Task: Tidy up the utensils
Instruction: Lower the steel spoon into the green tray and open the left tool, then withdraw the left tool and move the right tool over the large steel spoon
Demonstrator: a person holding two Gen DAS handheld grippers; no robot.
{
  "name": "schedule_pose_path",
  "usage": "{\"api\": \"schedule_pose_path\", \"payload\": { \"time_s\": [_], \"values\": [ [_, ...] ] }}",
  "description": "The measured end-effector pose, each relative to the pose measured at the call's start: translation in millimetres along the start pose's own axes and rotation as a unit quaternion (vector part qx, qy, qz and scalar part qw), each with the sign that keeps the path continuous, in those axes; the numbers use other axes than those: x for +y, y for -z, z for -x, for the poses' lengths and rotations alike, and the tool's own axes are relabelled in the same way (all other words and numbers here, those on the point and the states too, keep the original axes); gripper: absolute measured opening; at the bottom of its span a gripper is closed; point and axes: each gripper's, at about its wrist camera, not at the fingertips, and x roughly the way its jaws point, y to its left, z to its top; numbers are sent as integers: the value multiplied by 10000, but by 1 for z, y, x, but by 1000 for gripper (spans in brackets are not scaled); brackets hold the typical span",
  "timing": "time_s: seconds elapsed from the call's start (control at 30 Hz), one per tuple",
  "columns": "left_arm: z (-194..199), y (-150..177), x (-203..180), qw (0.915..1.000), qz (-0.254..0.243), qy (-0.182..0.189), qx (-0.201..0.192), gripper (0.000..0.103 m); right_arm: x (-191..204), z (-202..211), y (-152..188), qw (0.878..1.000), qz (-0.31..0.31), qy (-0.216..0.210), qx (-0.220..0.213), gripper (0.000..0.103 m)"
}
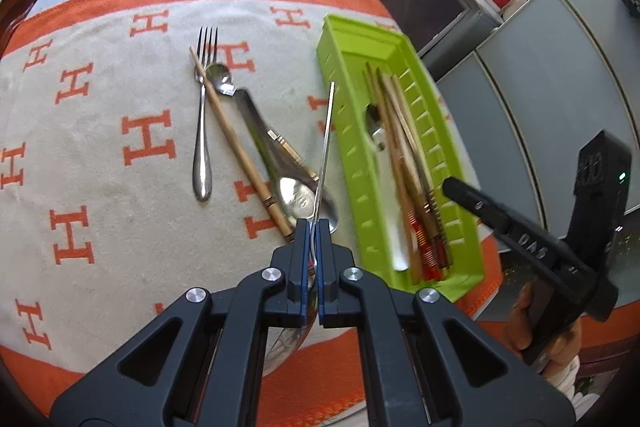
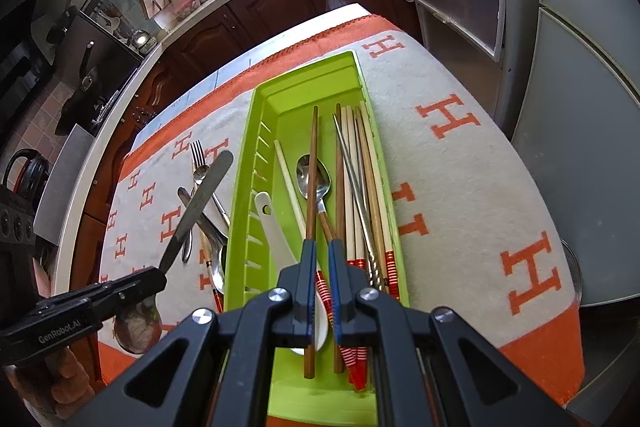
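Between the closed jaws of the left gripper (image 1: 312,227) sits a large metal spoon (image 1: 326,147). It is clamped low on its flat handle, which points up and away from the camera, while its bowl hangs under the gripper body. From the right wrist view the same spoon (image 2: 200,195) tilts above the cloth, just left of the tray and clear of it.

Beside it stands the green tray (image 2: 240,207), long and slotted along its walls, lying on the desk with its length running away from both cameras. Inside it lie a white ceramic spoon (image 2: 276,239), a small metal spoon (image 2: 314,175), a dark brown chopstick (image 2: 312,163) lying across that spoon, a pale chopstick (image 2: 288,183), and a bundle of chopsticks (image 2: 368,187) with red-and-white banded ends along the right wall.

Over the near end of the tray hovers the right gripper (image 2: 322,251). Its jaws stand narrow, with a slim gap between them. The brown chopstick passes right by the left finger, and I cannot tell whether anything is pinched.

Left of the tray, loose on the cloth, lie a fork (image 1: 202,131), a wooden chopstick (image 1: 236,143) crossing its neck, a small spoon (image 1: 219,79) touching that chopstick, and another large spoon (image 1: 272,155) with its bowl near the left jaws.

Under everything is a cream cloth (image 1: 100,107) with orange H letters and an orange border, spread over the desk. Kitchen cabinets stand beyond.
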Motion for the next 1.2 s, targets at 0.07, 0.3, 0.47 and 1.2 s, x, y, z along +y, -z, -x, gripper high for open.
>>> {"api": "schedule_pose_path", "payload": {
  "time_s": [0.07,0.3,0.47,1.2],
  "values": [
    [7,-5,-12,9999,-20,39,-96,1,0,1,0,10000,-14,-13,-19,6],
    [-7,-31,-51,9996,150,-1,-236,1,-6,3,1,9999,-121,-23,-11,6],
    [-39,-47,-67,9988,483,-27,7,1,-8,4,1,9999,-143,-4,-8,6],
    [-28,-26,-49,9974,-55,-723,-3,1,5,2,2,10000,13,-25,36,6]
  ]
}}
